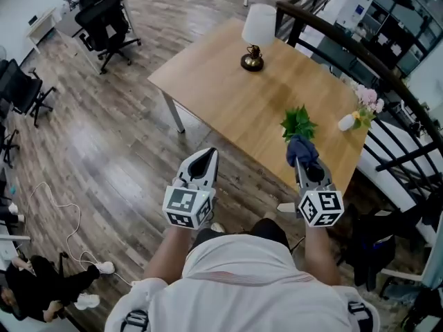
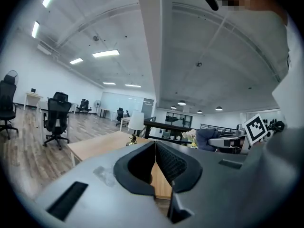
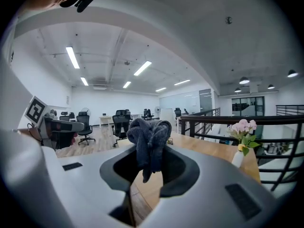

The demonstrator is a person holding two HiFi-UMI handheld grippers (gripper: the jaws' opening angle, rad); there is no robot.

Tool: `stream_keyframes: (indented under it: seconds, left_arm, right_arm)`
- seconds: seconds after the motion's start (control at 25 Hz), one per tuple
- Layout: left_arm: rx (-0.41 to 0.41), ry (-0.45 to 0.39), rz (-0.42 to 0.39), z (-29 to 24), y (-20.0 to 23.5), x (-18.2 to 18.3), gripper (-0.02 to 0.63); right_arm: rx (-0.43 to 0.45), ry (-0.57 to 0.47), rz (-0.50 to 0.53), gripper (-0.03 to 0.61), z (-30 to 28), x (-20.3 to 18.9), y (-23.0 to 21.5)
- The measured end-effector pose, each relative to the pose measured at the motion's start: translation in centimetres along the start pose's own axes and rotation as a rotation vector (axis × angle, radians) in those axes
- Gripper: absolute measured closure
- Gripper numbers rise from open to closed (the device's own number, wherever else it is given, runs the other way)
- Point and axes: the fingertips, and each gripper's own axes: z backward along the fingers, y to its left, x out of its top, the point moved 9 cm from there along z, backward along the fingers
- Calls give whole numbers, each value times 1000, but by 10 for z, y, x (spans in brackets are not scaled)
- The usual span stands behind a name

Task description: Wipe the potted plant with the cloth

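A small green potted plant stands near the front right edge of the wooden table. My right gripper is shut on a bunched dark blue cloth, held just in front of the plant. In the right gripper view the cloth sticks up between the jaws of that gripper and hides the plant. My left gripper hovers over the floor in front of the table. Its jaws are shut with nothing between them, as the left gripper view also shows for this gripper.
A table lamp with a white shade stands at the table's far side. A white vase with pink flowers sits at the right end, beside a black railing. Office chairs stand on the wooden floor to the left.
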Motion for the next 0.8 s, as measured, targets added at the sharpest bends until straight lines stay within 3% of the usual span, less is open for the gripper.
stream_keyframes:
  seconds: [0.32,0.56,0.8]
  left_arm:
    - [-119,60,12,-78,-15,-4,598]
    - [-114,102,6,-138,-42,-4,598]
    - [-103,161,79,-196,-63,-17,598]
  right_arm:
    - [-126,17,-46,434,-4,-3,-60]
    - [-111,16,-91,434,-24,-9,-124]
    - [-80,48,-110,433,-39,-19,-187]
